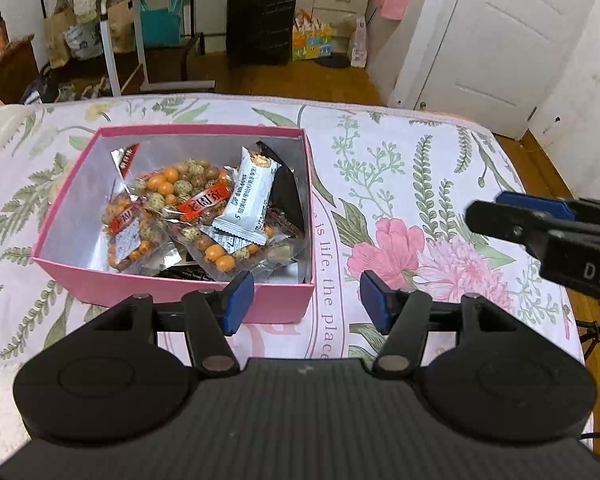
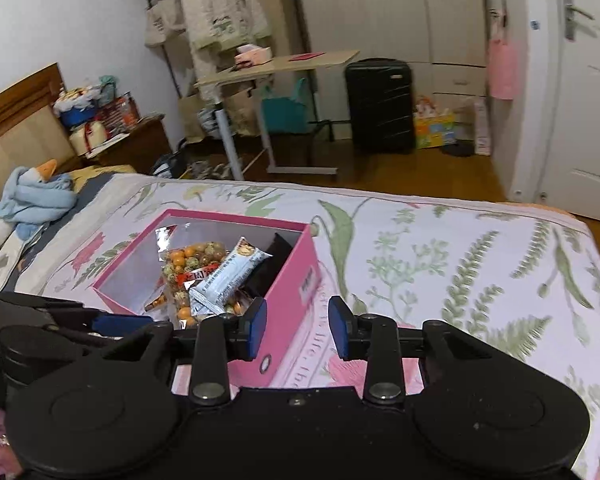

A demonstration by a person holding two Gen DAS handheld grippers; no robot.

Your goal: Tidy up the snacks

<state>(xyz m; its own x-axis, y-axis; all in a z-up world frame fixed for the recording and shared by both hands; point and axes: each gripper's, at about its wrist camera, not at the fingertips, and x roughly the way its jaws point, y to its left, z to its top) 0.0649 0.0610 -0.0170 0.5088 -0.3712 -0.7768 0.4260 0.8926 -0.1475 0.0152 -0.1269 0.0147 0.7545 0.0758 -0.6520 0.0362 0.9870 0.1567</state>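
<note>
One pink box (image 1: 172,288) sits on one floral bedspread (image 1: 420,160). Inside it lie two clear bags of orange and speckled coated nuts (image 1: 188,196), one white wrapped bar (image 1: 248,196) on top of them, and at least one black packet (image 1: 286,188) at the right wall; further wrappers underneath are too covered to count. Two grippers show: the left gripper (image 1: 306,300) and the right gripper (image 2: 297,332). Beyond the bed stand one black suitcase (image 1: 260,20), one rolling desk (image 2: 276,68) and one white door (image 1: 500,32).

Both tilt downward — left gripper (image 1: 306,300) and right gripper (image 2: 297,328), jaws parted, nothing between them.
</note>
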